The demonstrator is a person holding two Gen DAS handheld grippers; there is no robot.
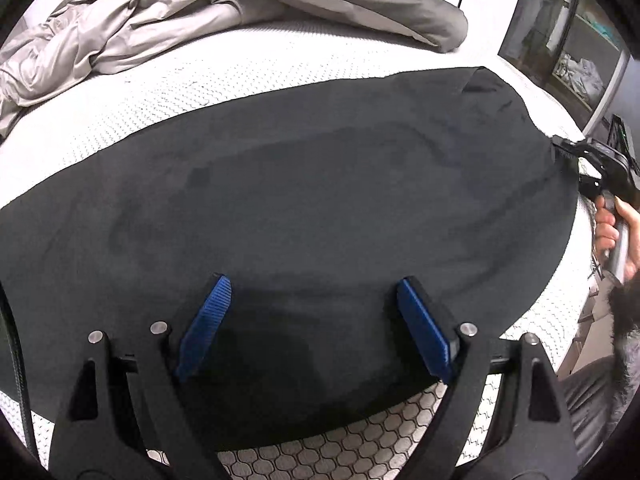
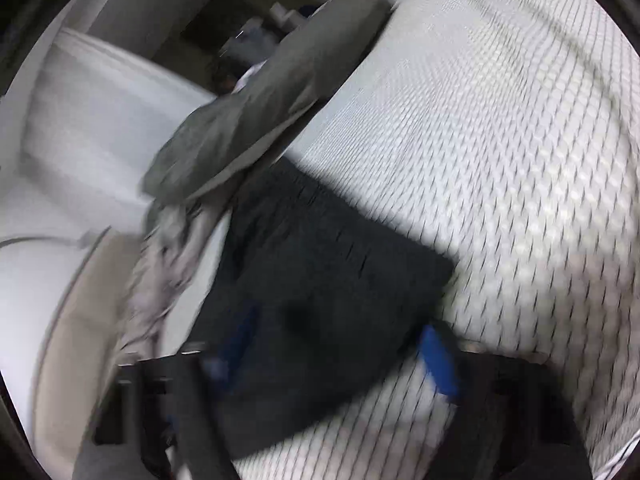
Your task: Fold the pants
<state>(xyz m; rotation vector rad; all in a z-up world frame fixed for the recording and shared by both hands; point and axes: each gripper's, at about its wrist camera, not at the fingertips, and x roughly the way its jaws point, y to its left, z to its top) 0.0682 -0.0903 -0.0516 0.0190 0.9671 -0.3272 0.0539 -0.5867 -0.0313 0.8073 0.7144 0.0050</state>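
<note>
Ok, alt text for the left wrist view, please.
Dark pants lie spread flat on a white patterned mattress, with the left gripper open just above their near edge. At the far right, the right gripper meets the pants' edge; a rumpled grey blanket lies behind.

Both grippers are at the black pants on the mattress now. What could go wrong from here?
The left gripper stands open over mid-fabric, so it may pinch one layer only. The right gripper sits at the pants edge, and its view is blurred, so its hold is unconfirmed. The grey bedding nearby could snag.
</note>
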